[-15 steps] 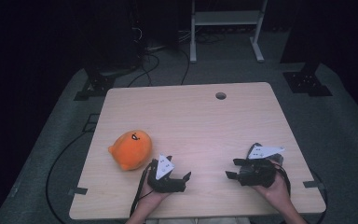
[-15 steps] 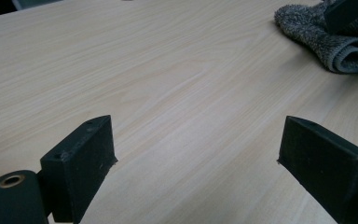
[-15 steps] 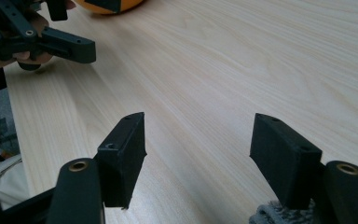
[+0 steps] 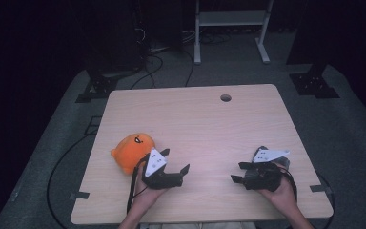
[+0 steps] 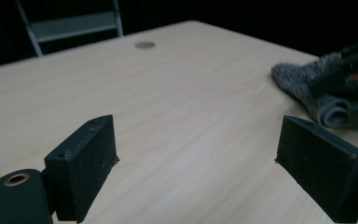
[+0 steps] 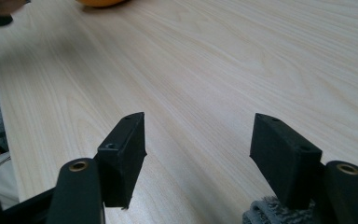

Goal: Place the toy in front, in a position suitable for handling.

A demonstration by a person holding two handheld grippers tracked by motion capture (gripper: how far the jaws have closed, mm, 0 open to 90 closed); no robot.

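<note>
**Orange plush sits by left gripper, both sets of jaws apart**

The round orange plush toy with a stitched face (image 4: 132,151) lies on the pale wooden table (image 4: 195,119), near the front-left edge, just beside and left of the left gripper (image 4: 175,161). The right gripper (image 4: 236,171) rests well apart from it on the table's right side, pointing left. Jaws on both stand wide apart w/ nothing between them, only bare tabletop.

Handling, as a guess: the toy looks soft, light and squashy, so it should give under the pads, not slip, and nothing about it looks breakable. Best hold prob. across the fat middle of the body, squeezing in enough that the fabric bunches; a pinch on a small edge flap may just pull loose.

Views differ: the high view gives the whole layout, incl. the toy's face and the round hole (image 4: 225,98) near the table's far edge. The left gripper view adds a grey fuzzy cloth (image 5: 317,91) over by the other gripper. The right gripper view catches the toy as an orange sliver (image 6: 100,2) at its top edge.
</note>
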